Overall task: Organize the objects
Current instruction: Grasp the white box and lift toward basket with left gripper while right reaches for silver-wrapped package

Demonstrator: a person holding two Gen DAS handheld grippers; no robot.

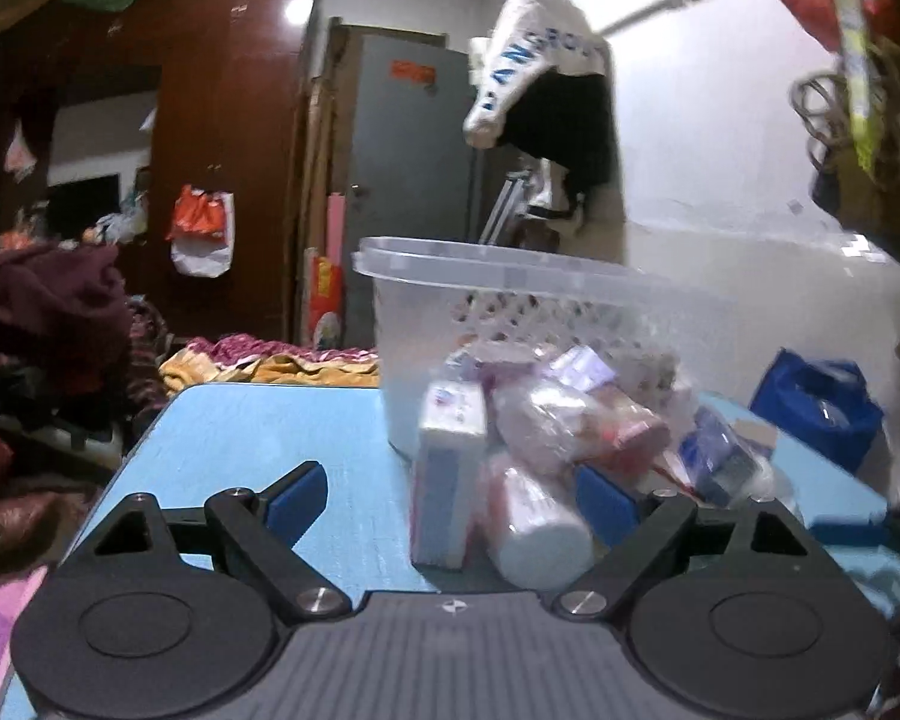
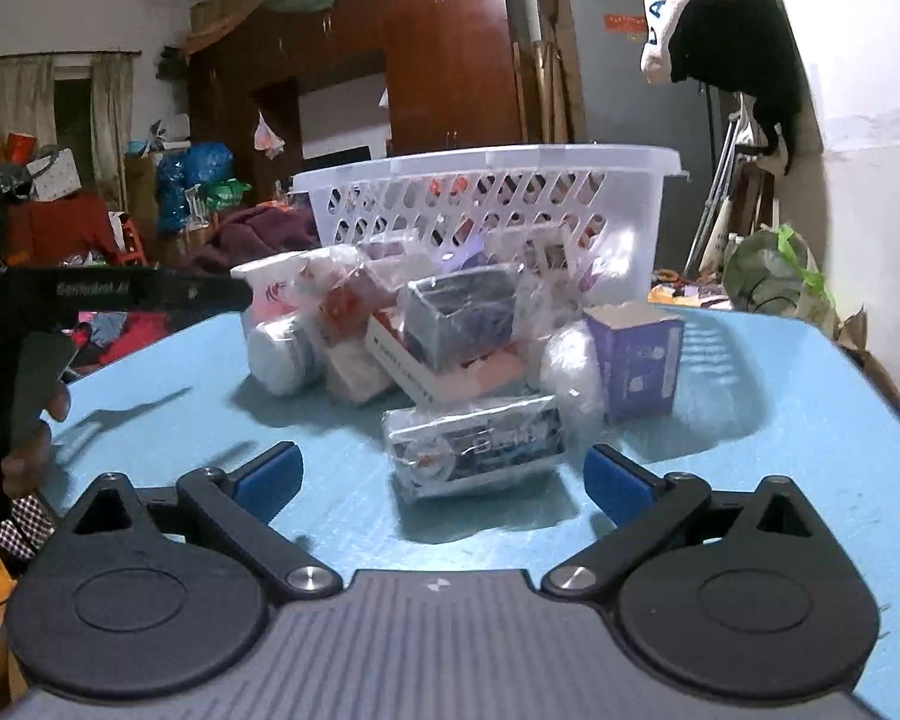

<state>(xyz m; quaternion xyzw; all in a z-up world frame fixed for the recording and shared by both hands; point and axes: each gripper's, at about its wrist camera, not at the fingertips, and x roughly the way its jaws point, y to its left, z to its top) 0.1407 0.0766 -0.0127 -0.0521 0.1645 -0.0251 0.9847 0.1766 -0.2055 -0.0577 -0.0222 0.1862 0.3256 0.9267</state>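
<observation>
- On the blue bench point(image 2: 780, 420), wrapped packets point(image 2: 477, 447) lie heaped before the white basket point(image 2: 630, 228).
- Your left claw point(image 1: 453, 492) and right claw point(image 2: 444, 477) gape apart, holding nothing.

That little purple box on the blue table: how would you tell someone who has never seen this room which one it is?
Find the white slotted basket at the back of the blue table; a pile of plastic-wrapped packets lies in front of it. At the pile's right edge stands the purple box, upright with its top flaps open. Unlike its neighbours, it is unwrapped and standing.
</observation>
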